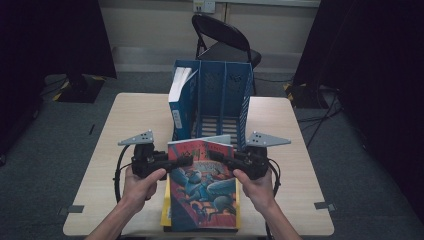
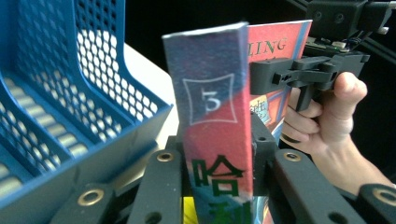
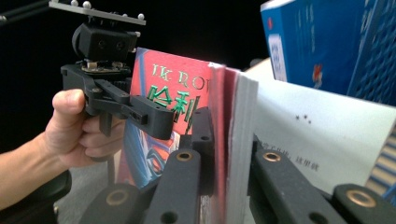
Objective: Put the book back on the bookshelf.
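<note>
Left tongs clamped on spine edge, right tongs on page edge of thick red-and-blue illustrated paperback: held between both, balanced, facing blue perforated plastic file rack beyond.

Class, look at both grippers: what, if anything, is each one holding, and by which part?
Both hold the same paperback book: the left gripper clamps its spine edge, the right gripper its page edge.

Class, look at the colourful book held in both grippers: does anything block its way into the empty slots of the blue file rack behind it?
Nothing visible does. The book is clamped by the left gripper and right gripper just before the rack. The blue book fills only the leftmost slot.
</note>
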Available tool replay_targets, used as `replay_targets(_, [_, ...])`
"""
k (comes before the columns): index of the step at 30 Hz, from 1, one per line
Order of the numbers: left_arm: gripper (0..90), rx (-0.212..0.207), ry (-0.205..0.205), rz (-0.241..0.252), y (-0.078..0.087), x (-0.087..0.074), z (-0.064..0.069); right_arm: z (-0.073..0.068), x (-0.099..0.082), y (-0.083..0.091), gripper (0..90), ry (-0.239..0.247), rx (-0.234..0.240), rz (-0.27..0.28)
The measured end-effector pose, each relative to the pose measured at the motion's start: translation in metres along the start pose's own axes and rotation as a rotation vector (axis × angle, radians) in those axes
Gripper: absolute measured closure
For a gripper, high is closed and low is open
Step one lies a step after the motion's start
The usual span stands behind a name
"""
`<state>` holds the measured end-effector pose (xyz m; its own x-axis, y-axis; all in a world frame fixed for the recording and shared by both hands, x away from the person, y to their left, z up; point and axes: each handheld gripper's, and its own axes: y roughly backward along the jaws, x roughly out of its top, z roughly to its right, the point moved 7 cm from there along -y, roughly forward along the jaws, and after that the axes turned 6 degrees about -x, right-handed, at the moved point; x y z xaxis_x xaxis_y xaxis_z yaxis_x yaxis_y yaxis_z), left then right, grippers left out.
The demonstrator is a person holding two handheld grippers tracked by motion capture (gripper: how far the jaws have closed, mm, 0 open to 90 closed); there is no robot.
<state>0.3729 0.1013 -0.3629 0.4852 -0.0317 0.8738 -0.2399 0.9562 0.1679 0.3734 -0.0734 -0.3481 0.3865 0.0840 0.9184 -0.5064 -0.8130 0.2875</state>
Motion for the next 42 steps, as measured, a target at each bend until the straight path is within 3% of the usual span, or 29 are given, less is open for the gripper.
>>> replay_targets(3, [74.1, 0.007, -0.031, 0.028, 0.002, 0.009, 0.002, -0.002, 0.009, 0.002, 84.2, 0.015, -0.005, 0.027])
replay_targets(5, [74.1, 0.028, -0.077, 0.037, 0.002, 0.015, 0.003, -0.005, 0.018, 0.003, 84.2, 0.036, -0.018, 0.056])
replay_targets(12, [73.1, 0.023, -0.103, 0.052, -0.002, 0.010, 0.006, -0.005, 0.011, 0.007, 84.2, 0.039, 0.001, 0.078])
replay_targets(17, [73.3, 0.011, -0.095, 0.016, -0.009, 0.015, 0.001, -0.003, 0.013, 0.008, 84.2, 0.049, -0.028, 0.068])
replay_targets(19, [74.0, -0.024, -0.126, 0.039, -0.007, 0.022, 0.005, -0.002, 0.017, 0.009, 84.2, 0.049, -0.020, 0.082])
replay_targets(21, [73.8, -0.033, -0.156, 0.063, -0.005, 0.024, 0.009, -0.004, 0.022, 0.011, 84.2, 0.057, -0.007, 0.103])
replay_targets(24, [72.9, -0.010, -0.174, 0.049, -0.006, 0.022, 0.009, -0.008, 0.024, 0.013, 84.1, 0.103, -0.019, 0.116])
replay_targets(26, [70.3, -0.008, -0.178, 0.061, -0.005, 0.019, 0.011, -0.010, 0.017, 0.012, 83.8, 0.132, 0.003, 0.108])
replay_targets(29, [71.9, 0.006, -0.200, 0.062, -0.006, 0.017, 0.018, -0.011, 0.014, 0.014, 82.9, 0.128, 0.006, 0.114])
replay_targets(36, [72.2, 0.007, -0.220, 0.066, -0.003, 0.012, 0.025, -0.007, 0.002, 0.021, 67.8, 0.176, -0.043, 0.058])
replay_targets(42, [72.4, 0.002, -0.236, 0.062, -0.001, 0.010, 0.030, 0.004, -0.002, 0.030, 56.9, 0.171, -0.094, 0.053])
